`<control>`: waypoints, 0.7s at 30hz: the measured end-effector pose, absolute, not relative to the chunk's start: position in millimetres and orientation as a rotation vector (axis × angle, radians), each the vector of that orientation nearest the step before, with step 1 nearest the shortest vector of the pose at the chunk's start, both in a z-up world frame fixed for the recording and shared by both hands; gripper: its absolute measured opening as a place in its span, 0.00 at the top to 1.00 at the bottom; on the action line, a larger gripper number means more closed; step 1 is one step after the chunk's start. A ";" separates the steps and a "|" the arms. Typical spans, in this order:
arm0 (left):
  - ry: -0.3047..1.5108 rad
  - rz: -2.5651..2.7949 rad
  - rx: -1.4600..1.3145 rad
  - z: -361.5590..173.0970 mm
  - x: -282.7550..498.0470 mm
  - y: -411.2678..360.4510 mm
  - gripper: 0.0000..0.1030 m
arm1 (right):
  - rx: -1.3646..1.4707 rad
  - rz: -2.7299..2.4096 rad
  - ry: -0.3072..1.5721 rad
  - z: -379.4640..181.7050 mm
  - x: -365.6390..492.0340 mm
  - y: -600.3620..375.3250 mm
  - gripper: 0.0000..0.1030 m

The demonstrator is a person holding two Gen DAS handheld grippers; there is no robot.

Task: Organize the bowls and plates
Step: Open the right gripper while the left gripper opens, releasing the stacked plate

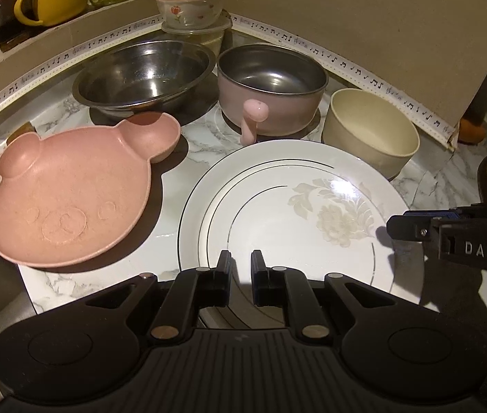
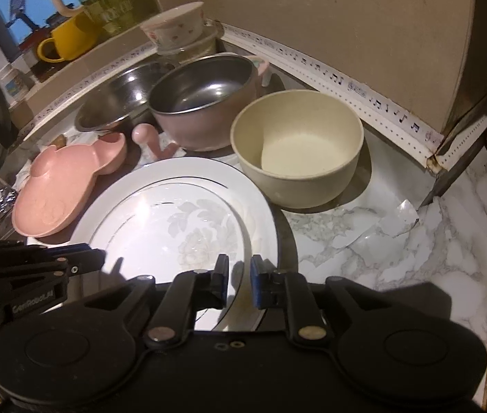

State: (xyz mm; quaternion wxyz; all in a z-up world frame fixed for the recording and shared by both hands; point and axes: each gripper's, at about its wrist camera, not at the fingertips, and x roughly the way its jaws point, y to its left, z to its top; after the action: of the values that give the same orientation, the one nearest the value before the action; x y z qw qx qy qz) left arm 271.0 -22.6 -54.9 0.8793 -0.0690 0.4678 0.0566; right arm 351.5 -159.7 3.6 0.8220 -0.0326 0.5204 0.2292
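Both grippers, left (image 1: pixel 240 263) and right (image 2: pixel 239 268), are held nearly closed and empty above the white plate (image 1: pixel 278 206); bowls beyond remain unstacked.

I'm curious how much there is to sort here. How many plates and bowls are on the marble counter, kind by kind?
Plates: 2, the pink bear plate and white floral plate.
Bowls: 4, the steel bowl, pink handled bowl, cream bowl and flowered bowl, which sits on a clear container.
Total: 6.
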 end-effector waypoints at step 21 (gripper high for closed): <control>0.943 0.193 -0.207 -44.1 252.3 0.6 0.83 | -0.121 0.543 1.053 21.6 348.0 -170.9 0.54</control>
State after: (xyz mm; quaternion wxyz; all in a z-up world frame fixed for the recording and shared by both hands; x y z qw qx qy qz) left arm 252.3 0.6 -44.1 0.8812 -0.0993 0.4528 0.0924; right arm 348.0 -170.9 21.6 0.8278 -0.0570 0.4960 0.2557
